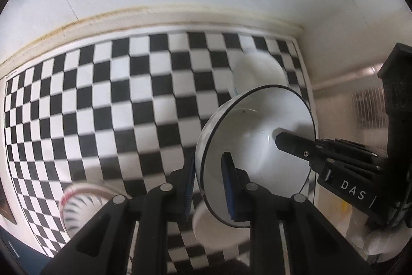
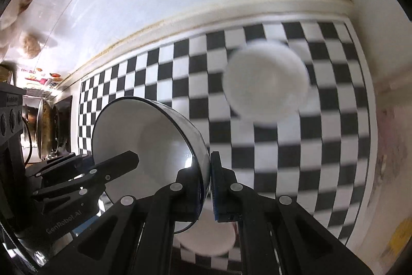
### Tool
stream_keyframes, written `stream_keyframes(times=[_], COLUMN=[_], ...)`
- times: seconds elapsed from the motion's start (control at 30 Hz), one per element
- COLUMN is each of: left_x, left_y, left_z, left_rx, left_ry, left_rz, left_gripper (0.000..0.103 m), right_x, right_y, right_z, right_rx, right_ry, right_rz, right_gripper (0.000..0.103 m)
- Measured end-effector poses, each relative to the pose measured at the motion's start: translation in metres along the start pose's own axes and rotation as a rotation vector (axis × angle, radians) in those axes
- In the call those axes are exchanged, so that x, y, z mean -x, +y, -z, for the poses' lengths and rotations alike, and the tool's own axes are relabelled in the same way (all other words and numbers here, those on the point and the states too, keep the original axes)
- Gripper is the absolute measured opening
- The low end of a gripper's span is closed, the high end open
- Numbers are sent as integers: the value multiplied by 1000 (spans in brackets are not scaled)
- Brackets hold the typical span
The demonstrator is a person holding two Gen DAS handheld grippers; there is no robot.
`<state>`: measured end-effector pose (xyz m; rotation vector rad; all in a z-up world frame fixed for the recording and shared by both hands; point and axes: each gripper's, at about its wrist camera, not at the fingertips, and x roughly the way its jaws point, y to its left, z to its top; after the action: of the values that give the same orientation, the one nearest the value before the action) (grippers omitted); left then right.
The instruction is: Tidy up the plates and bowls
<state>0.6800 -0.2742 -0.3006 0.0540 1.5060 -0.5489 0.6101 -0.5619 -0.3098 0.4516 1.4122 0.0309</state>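
Nearest the lens in the left wrist view, the left gripper [image 1: 208,187] is clamped narrow on the wall of a white, black-rimmed ceramic bowl [image 1: 257,146], one blue pad outside and one inside. The right gripper [image 2: 206,187] pinches the opposite wall of the same bowl [image 2: 144,135] in the same way, so the bowl hangs between the two, tipped on its side with its mouth facing the left-hand tool, clear above the black-and-white chequered mat [image 1: 103,99].

On the mat below, a plain white bowl [image 2: 265,81] sits toward the far right corner, blurred. A white dish [image 2: 206,241] lies directly under the grippers near the mat's near edge, and a white bowl with a red-striped rim [image 1: 79,205] stands by the near left edge.

This looks like the carrying step: the lifted bowl is on its way to a stack. Next it probably has to be levelled, centred over one of the white pieces and lowered before both grips let go together; an uneven release could let it tip or knock.
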Motion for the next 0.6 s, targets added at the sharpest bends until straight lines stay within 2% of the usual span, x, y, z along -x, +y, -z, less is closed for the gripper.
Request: stream_keyframes(times=[0.17, 0.3, 0.43, 0.6], left_x=[-22, -51, -74, -94], left_y=[-11, -22, -19, -19], left_z=[43, 66, 83, 93], left_rx=[-52, -88, -97, -111], left_ry=[75, 135, 195, 227], left_rz=[8, -20, -43, -82], left_gripper=[18, 18, 18, 18], right_x=[-7, -31, -54, -73], right_y=[-12, -22, -29, -33], right_z=[61, 98, 118, 135], right_rx=[-42, -77, -102, -100], right_ry=[24, 68, 105, 125], right_rz=[10, 18, 24, 55], right_gripper=[8, 8, 8, 8])
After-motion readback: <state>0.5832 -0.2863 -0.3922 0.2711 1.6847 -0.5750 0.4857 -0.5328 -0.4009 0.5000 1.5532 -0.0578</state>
